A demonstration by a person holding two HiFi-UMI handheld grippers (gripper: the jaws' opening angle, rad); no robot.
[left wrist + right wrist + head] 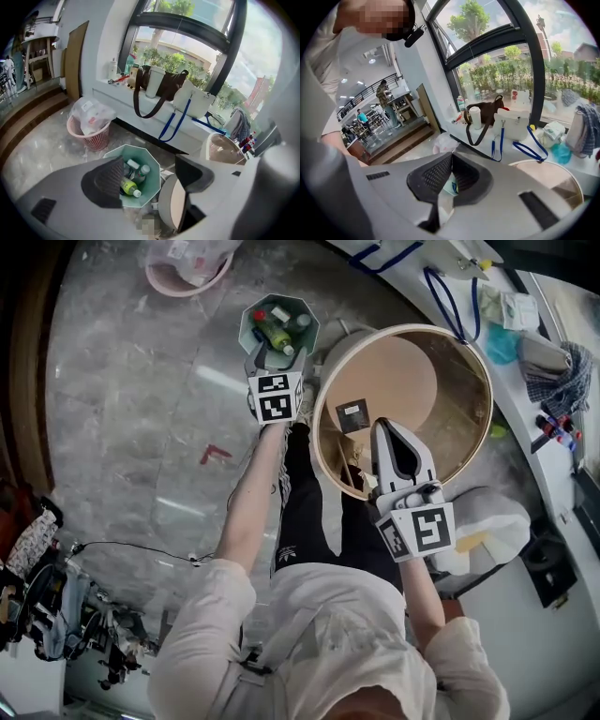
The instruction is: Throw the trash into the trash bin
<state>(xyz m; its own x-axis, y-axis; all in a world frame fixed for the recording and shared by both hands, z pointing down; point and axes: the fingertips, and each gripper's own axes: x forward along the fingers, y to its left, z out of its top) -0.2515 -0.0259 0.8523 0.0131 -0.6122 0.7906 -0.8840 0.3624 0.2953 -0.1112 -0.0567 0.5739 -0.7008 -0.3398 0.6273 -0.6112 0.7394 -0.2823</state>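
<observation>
Over the trash bin, on the floor just beside the round worktop, hangs the left gripper. Its fingers are spread and nothing sits between them. The left gripper view looks straight through the gap into the bin's teal wall.

Bin contents: several bottles, one yellow-green with a white cap. Some trash is therefore already in.

Right gripper is above the worktop, near its edge on the person's side. Fingers are pressed together at the tips. Behind the tips a pale scrap with a blue mark shows in the narrow gap. It looks pinched there, though it cannot be ruled out that it is something lying beyond the fingers.

A dark square item lies on the worktop just beside the right gripper. Small bits near the rim below it are too unclear to name.

Judgement: task is partway through.
- Done: bottles are in the bin and the left gripper is empty.
- Left: carry the right gripper's scrap across to the bin and let go, then take the dark item if it counts as trash.

A pink basket holding a bag stands well apart from the bin and plays no part.
</observation>
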